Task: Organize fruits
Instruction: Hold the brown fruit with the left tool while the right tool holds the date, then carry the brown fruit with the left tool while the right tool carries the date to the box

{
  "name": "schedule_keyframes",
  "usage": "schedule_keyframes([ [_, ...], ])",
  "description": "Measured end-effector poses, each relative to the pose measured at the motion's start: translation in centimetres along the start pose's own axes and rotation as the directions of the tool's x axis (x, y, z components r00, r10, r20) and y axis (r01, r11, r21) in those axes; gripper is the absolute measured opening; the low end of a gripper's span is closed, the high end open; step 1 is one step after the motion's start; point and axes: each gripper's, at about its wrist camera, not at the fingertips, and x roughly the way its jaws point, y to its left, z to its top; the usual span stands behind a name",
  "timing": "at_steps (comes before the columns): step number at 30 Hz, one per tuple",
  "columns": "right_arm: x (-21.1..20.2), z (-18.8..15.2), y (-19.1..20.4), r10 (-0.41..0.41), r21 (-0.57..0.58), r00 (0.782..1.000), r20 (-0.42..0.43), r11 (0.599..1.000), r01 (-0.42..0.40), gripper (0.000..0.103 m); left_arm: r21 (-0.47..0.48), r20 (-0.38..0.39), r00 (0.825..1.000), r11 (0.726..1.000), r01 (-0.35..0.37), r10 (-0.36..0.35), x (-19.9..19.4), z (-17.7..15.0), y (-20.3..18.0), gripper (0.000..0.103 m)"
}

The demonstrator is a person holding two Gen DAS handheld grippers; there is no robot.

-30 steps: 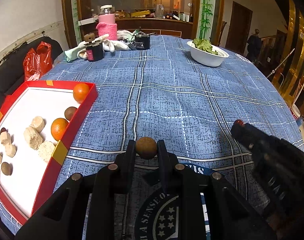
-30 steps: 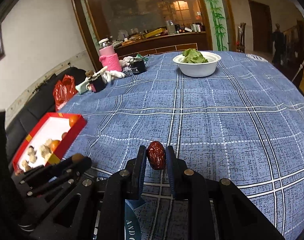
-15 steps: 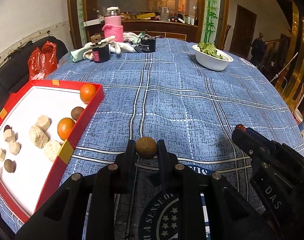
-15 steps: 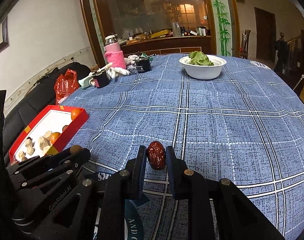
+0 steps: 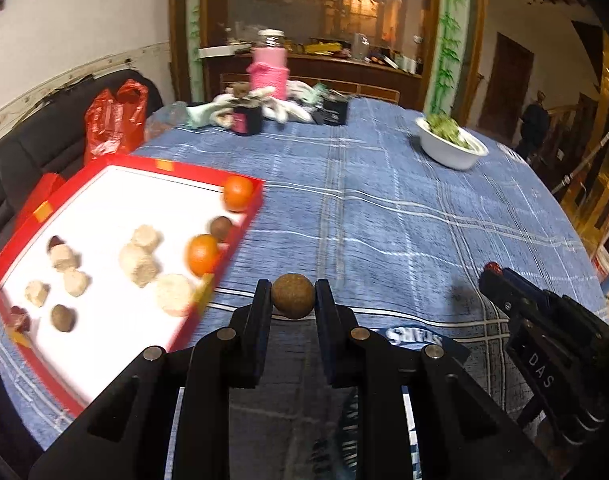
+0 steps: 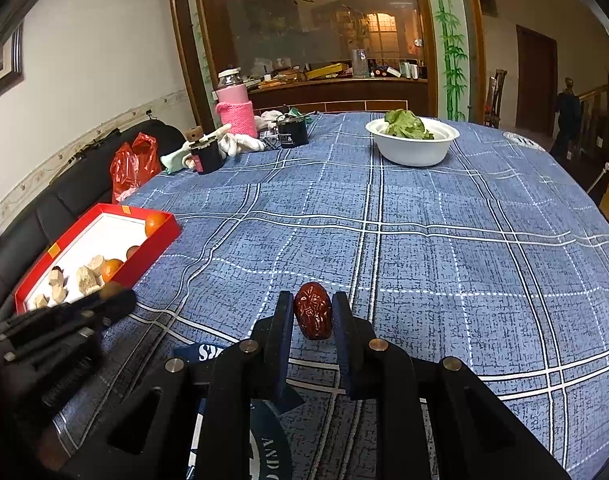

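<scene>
My left gripper (image 5: 293, 296) is shut on a round brown fruit (image 5: 293, 295) held above the blue checked tablecloth. Just to its left lies a red tray (image 5: 246, 216) with a white floor, holding two oranges (image 5: 202, 254), brown round fruits (image 5: 220, 228), pale chunks (image 5: 140, 264) and dark red dates. My right gripper (image 6: 313, 312) is shut on a wrinkled dark red date (image 6: 313, 311) over the cloth. In the right wrist view the tray (image 6: 160, 236) sits far left, and the left gripper (image 6: 116, 300) shows blurred below it. The right gripper's tip (image 5: 494, 274) appears at the right of the left wrist view.
A white bowl of green leaves (image 6: 412, 146) stands at the far side of the table. A pink-sleeved jar (image 6: 234, 114), dark cups (image 6: 206, 156) and white cloths cluster at the far left. A red plastic bag (image 5: 114, 120) rests on the black sofa beside the table.
The left gripper has swung left toward the red tray, which now looms larger and nearer in its view. The right gripper has held still with the date.
</scene>
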Motion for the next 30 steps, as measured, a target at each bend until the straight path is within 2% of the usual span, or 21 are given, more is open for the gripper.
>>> schedule_keyframes([
  [4, -0.6, 0.9, 1.9, 0.038, -0.033, 0.999, 0.008, 0.999, -0.038, 0.020, -0.065, 0.008, 0.999, 0.997, -0.039, 0.039, -0.8, 0.5, 3.3, 0.019],
  [8, -1.0, 2.6, 5.9, 0.107, -0.106, 0.994, 0.021, 0.989, -0.104, 0.020, -0.131, 0.014, 0.996, 0.988, -0.085, 0.088, -1.4, 0.9, 6.9, 0.019],
  [16, -0.5, 4.5, 14.0, 0.236, -0.212, 0.972, 0.006, 0.950, -0.229, 0.020, -0.248, 0.001, 0.981, 0.950, -0.189, 0.195, -1.6, 1.1, 14.3, 0.019],
  [23, 1.5, 5.3, 19.6, 0.308, -0.255, 0.950, -0.048, 0.916, -0.310, 0.019, -0.289, -0.034, 0.973, 0.929, -0.230, 0.230, -0.5, 0.9, 17.6, 0.019],
  [30, 3.3, 5.2, 21.9, 0.326, -0.256, 0.941, -0.087, 0.906, -0.337, 0.019, -0.306, -0.042, 0.970, 0.921, -0.240, 0.239, 0.2, 1.3, 19.0, 0.019],
])
